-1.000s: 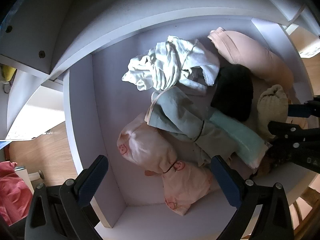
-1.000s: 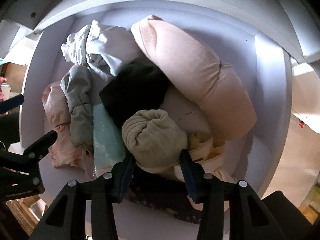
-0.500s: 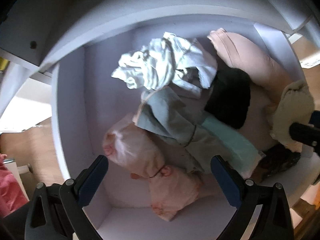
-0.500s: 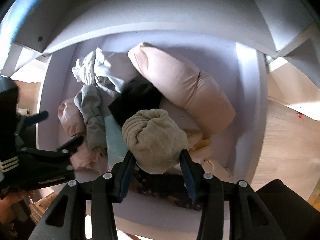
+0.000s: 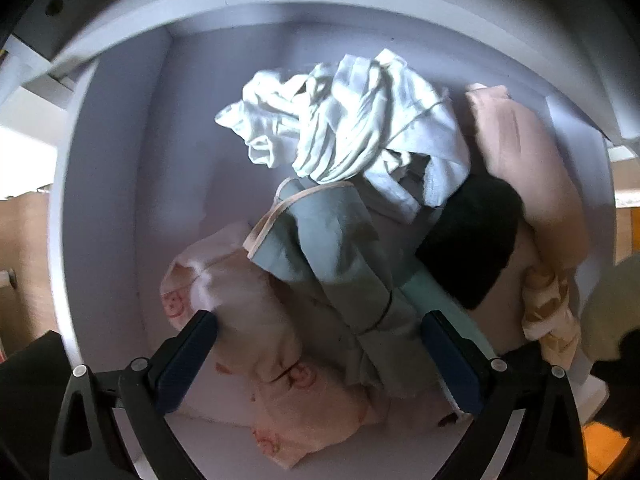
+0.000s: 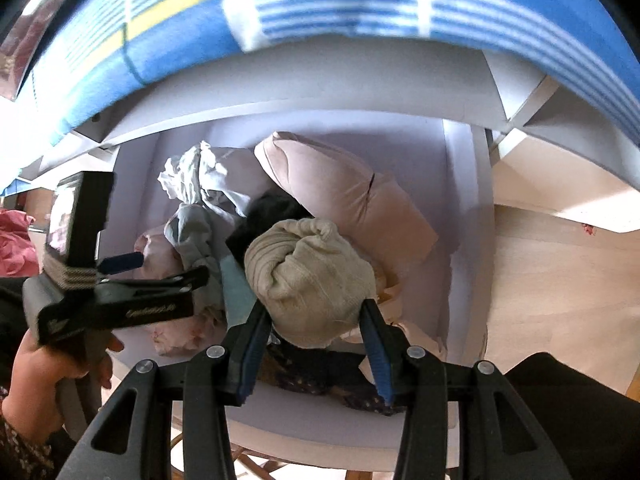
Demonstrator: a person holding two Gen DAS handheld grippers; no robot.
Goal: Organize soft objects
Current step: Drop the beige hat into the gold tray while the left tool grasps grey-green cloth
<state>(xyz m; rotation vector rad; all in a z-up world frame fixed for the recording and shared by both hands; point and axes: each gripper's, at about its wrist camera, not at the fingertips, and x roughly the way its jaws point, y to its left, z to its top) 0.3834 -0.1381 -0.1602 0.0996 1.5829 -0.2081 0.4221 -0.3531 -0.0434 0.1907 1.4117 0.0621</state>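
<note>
A: What does the right gripper [image 6: 316,332] hold?

B: Its jaws are clamped on a rolled beige knit bundle [image 6: 308,276], lifted above a white drawer [image 6: 460,216]. The same bundle shows blurred at 3 o'clock in the left view [image 5: 608,312].

A: And the left gripper [image 5: 320,340]?

B: Its jaws stand spread, gripping nothing, pointing down over a pink printed cloth [image 5: 248,320] and a grey-green garment [image 5: 332,264]. A hand [image 6: 48,364] carries it, at 8 o'clock in the right view.

A: What crowds the drawer?

B: At 12 o'clock, a crumpled white cloth [image 5: 344,128]. At 2 o'clock, a long pink cushion [image 6: 352,200] lies along the far wall; a black item [image 5: 476,240] lies wedged against it. A cream patterned cloth [image 5: 552,316] lies at 4 o'clock. A dark flowered fabric [image 6: 320,376] lies below the held bundle, at the near edge.

A: The surroundings?

B: Pale wooden floor [image 6: 560,280] to the right of the drawer; a blue striped fabric [image 6: 320,8] overhead at 12 o'clock; a red cloth [image 6: 14,240] at 9 o'clock.
</note>
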